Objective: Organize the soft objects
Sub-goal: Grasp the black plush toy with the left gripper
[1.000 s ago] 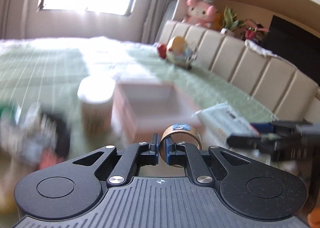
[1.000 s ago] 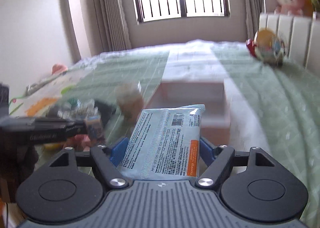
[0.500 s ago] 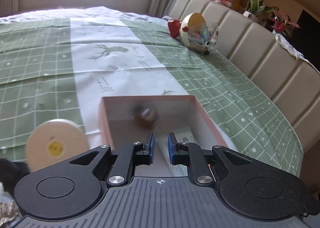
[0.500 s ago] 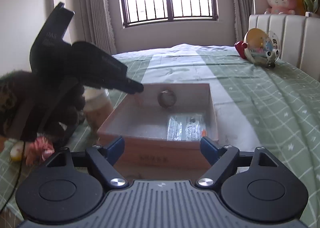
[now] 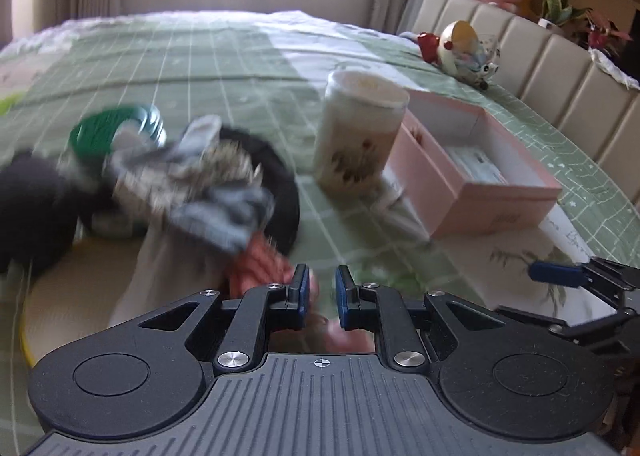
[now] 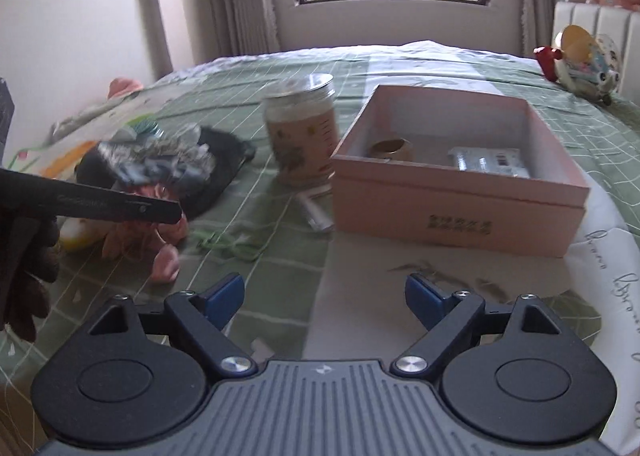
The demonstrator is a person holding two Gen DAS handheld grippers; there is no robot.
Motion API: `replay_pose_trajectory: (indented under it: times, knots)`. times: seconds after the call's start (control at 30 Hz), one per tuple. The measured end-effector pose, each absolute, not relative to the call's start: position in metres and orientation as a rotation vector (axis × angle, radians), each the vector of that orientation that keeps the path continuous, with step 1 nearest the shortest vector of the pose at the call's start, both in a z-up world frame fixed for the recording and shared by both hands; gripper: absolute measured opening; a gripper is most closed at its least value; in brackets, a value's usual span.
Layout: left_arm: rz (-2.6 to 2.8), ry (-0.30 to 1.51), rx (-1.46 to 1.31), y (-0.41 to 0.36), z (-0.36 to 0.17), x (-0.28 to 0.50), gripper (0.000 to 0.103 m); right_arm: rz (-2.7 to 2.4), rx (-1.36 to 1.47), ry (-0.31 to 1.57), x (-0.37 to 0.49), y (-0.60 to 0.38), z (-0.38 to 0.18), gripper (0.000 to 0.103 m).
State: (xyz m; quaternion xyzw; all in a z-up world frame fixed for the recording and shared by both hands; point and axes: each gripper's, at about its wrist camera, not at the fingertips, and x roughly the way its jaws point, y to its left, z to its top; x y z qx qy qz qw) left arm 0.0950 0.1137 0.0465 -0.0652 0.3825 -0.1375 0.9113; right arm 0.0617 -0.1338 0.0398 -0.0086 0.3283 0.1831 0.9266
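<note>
The pink box (image 6: pixel 460 216) sits on the green bedspread and holds a brown tape roll (image 6: pixel 392 150) and a wipes packet (image 6: pixel 492 162). My right gripper (image 6: pixel 324 288) hangs in front of the box, its jaws opening wide with nothing between them. My left gripper (image 5: pixel 322 276) is low over a blurred pile of soft things (image 5: pixel 192 180), just above a pink-orange soft piece (image 5: pixel 260 268). Its pads stand a narrow gap apart and hold nothing. Seen from the right wrist, the left gripper (image 6: pixel 172 212) hovers over that same pile (image 6: pixel 160 160).
A lidded cream canister (image 5: pixel 360 136) stands between the pile and the box (image 5: pixel 500 216). A green roll (image 5: pixel 116 128) lies behind the pile. A green cord (image 6: pixel 228 244) and a small white tube (image 6: pixel 316 212) lie on the bed. A round plush (image 5: pixel 460 48) rests by the headboard.
The left gripper dropped the tape roll into the box, then swung left and down to the pile. The right gripper let the wipes packet go into the box, drew back and opened wider.
</note>
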Motion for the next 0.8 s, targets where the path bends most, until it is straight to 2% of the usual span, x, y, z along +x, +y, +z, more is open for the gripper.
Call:
replay_pose_trajectory:
  times: [0.27,0.4,0.6,0.8]
  knots:
    - [-0.417,0.852,-0.129,0.100,0.032,0.055,0.016,0.350,-0.119,0.682,0.046,-0.119,0.024,0.089]
    - [-0.343,0.759,-0.147,0.106,0.046,0.048,0.016,0.336,-0.086,0.690,0.047,-0.124,0.021,0.095]
    - [-0.060,0.520,-0.305,0.145,0.075,0.036,0.016,0.327,-0.080,0.692,0.047,-0.124,0.019,0.096]
    - [0.127,0.538,-0.231,0.177,0.063,0.029,0.016,0.416,-0.116,0.679,0.046,-0.106,0.035,0.096]
